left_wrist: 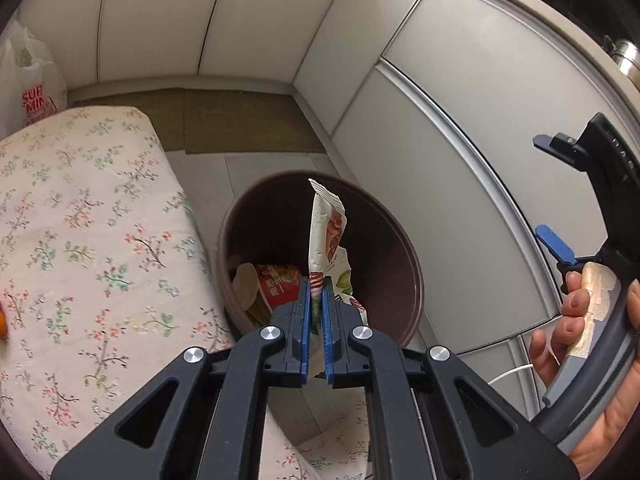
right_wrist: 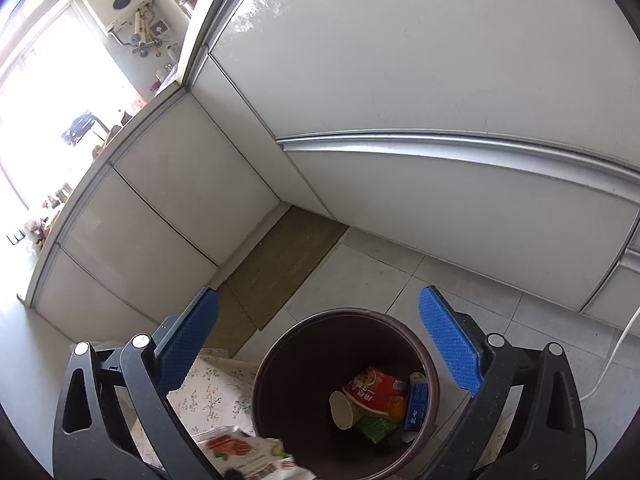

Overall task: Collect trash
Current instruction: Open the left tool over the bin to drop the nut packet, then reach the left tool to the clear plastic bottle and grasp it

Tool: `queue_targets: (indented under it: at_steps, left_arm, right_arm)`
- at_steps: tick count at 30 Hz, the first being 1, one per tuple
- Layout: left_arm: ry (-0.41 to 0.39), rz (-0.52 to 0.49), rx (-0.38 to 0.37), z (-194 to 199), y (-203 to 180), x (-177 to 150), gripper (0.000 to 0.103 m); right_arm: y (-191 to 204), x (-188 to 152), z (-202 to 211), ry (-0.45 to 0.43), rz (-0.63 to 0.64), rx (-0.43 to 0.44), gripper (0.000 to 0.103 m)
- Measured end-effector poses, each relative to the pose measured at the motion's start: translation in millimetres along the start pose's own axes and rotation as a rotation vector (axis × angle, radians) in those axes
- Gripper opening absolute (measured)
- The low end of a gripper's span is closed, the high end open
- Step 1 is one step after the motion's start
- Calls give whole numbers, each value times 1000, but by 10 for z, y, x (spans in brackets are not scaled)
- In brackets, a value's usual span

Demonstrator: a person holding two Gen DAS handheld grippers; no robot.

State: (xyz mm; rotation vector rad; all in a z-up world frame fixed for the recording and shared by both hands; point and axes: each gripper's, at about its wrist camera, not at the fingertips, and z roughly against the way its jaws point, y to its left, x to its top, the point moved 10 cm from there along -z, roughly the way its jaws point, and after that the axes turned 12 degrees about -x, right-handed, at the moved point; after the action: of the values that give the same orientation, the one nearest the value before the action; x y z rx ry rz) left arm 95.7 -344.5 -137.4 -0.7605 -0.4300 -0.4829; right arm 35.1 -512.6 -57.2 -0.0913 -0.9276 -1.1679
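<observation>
Over the brown trash bin (left_wrist: 320, 256) on the tiled kitchen floor, the left tool (left_wrist: 316, 284) is pressed together, pinching a white snack wrapper (left_wrist: 326, 236) by its lower end. The wrapper stands upright above the bin's mouth, in front of the bin's inner wall in the left wrist view. In the right wrist view the same wrapper (right_wrist: 244, 454) shows at 7 o'clock from the bin (right_wrist: 344, 392), at the frame's bottom edge.

Inside the bin: a red instant-noodle cup (right_wrist: 370, 390) lying on its side, a green pack (right_wrist: 374, 428), a blue carton (right_wrist: 416, 406), an orange bit (right_wrist: 396, 406).

The right tool (right_wrist: 318, 360) is spread wide, nothing between its blue pads (right_wrist: 448, 344), bin below and between them. In the left wrist view the right tool (left_wrist: 554, 196) sits at 3 o'clock, held by a hand (left_wrist: 580, 344) with tape on a finger.

A surface with a floral cloth (left_wrist: 80, 240) lies at 9 o'clock of the bin, just beside it. White plastic bag (left_wrist: 32, 80) at 10 o'clock beyond the cloth. Olive floor mat (left_wrist: 240, 120) at 12 o'clock, against the white cabinet doors (left_wrist: 460, 120). White cable (right_wrist: 616, 352) on the floor at 3 o'clock.
</observation>
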Motion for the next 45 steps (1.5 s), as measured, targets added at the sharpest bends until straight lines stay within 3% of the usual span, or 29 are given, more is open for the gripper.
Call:
queue_targets:
  at_steps: [4, 6, 8, 9, 19, 25, 32, 39, 43, 45]
  left_arm:
    - [19, 12, -1, -89, -13, -53, 10]
    - [30, 20, -3, -99, 0, -72, 21]
    - [24, 34, 0, -71, 37, -81, 44]
    - [17, 44, -5, -44, 52, -81, 48]
    - [-6, 94, 45, 285, 325, -200, 61]
    - [4, 130, 147, 532, 714, -293, 64]
    - [-6, 197, 283, 943, 1354, -386, 68]
    - [-106, 326, 375, 1492, 1940, -597, 68]
    - [-234, 532, 365, 1878, 2367, -811, 68]
    - [-346, 685, 350, 2126, 2627, -919, 68]
  right_arm:
    - [43, -49, -22, 16, 8, 10, 96]
    - [57, -43, -8, 19, 9, 13, 96]
    - [78, -66, -17, 30, 9, 21, 96]
    - [87, -73, -22, 34, 9, 21, 96]
    - [372, -274, -6, 68, 109, 44, 96]
    - [629, -441, 18, 73, 224, 53, 96]
    - [923, -745, -31, 141, 337, 83, 96]
    - [1292, -1192, 34, 177, 503, 125, 96]
    - [1459, -1410, 88, 177, 584, 139, 96]
    - [1534, -1502, 118, 172, 613, 148, 96]
